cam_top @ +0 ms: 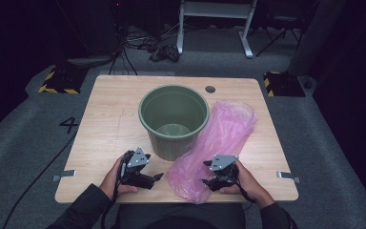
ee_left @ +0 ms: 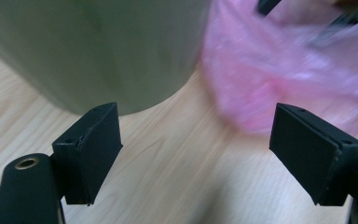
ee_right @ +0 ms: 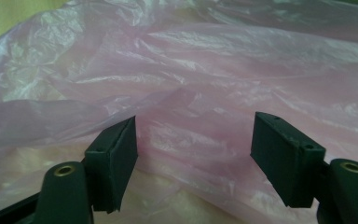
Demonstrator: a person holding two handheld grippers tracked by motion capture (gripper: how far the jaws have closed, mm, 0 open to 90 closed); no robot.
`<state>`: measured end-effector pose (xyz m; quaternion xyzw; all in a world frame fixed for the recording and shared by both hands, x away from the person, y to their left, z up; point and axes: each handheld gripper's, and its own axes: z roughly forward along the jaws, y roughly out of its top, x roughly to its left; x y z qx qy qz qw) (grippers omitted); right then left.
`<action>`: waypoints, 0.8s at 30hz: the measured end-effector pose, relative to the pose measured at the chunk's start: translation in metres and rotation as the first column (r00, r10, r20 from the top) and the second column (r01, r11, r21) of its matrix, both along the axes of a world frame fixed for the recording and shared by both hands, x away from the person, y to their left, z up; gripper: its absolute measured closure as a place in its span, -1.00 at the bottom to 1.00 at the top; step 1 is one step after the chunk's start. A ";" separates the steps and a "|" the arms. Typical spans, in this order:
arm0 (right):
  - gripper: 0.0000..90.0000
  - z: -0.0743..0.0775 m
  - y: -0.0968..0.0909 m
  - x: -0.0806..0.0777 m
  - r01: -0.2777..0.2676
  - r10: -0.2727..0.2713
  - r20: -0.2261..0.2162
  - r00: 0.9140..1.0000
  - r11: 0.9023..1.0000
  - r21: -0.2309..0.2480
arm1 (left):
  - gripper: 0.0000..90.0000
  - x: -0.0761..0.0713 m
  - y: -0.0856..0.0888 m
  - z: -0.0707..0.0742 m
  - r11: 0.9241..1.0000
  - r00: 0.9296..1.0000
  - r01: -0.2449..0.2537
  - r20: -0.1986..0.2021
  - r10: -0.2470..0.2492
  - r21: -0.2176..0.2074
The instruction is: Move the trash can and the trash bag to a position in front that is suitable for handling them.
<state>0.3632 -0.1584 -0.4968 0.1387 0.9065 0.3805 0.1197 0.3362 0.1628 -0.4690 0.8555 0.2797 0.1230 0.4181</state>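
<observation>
The pink plastic bag [cam_top: 217,143] lies crumpled on the wooden table [cam_top: 109,114], stretched from just beside the right wall of the green bucket [cam_top: 174,119] down toward the table's near edge, its upper end level with the bucket's rim and its lower end bunched in front of the bucket's right side. The bucket stands upright at the middle of the table, and the bag's film rests close against its side; whether the two touch I cannot tell. The right gripper [cam_top: 208,172], held in the person's right hand [cam_top: 248,183], is at the bag's lower end, to the near right of the bucket; in the right gripper view [ee_right: 193,158] its jaws stand apart with folds of the pink film lying across the gap between them, and the pads do not press on it. The left gripper [cam_top: 158,176], in the left hand [cam_top: 114,179], sits near the bucket's front on the left, pointing toward the bag; in the left gripper view [ee_left: 196,149] its jaws are spread wide over bare wood, with the bucket's base ahead on one side and the bag, blurred, on the other, nothing between them
</observation>
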 end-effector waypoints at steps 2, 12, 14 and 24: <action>-0.32 -0.001 0.008 0.001 0.004 -0.004 -0.005 1.000 1.000 0.011 | -0.64 -0.001 -0.003 -0.001 1.000 1.000 0.007 -0.004 -0.007 0.000; -0.42 0.004 0.019 0.003 0.020 -0.021 0.010 1.000 0.999 0.046 | -0.58 0.002 -0.034 -0.015 0.997 0.998 0.052 -0.027 -0.050 0.050; -0.44 0.009 0.016 0.001 0.015 -0.016 0.012 1.000 0.997 0.072 | -0.54 0.003 -0.036 -0.017 0.996 0.998 0.061 -0.024 -0.059 0.064; -0.52 0.031 -0.021 0.007 0.022 -0.028 0.094 0.995 0.998 0.065 | -0.30 0.019 -0.034 -0.028 0.991 1.000 0.010 -0.010 -0.009 0.135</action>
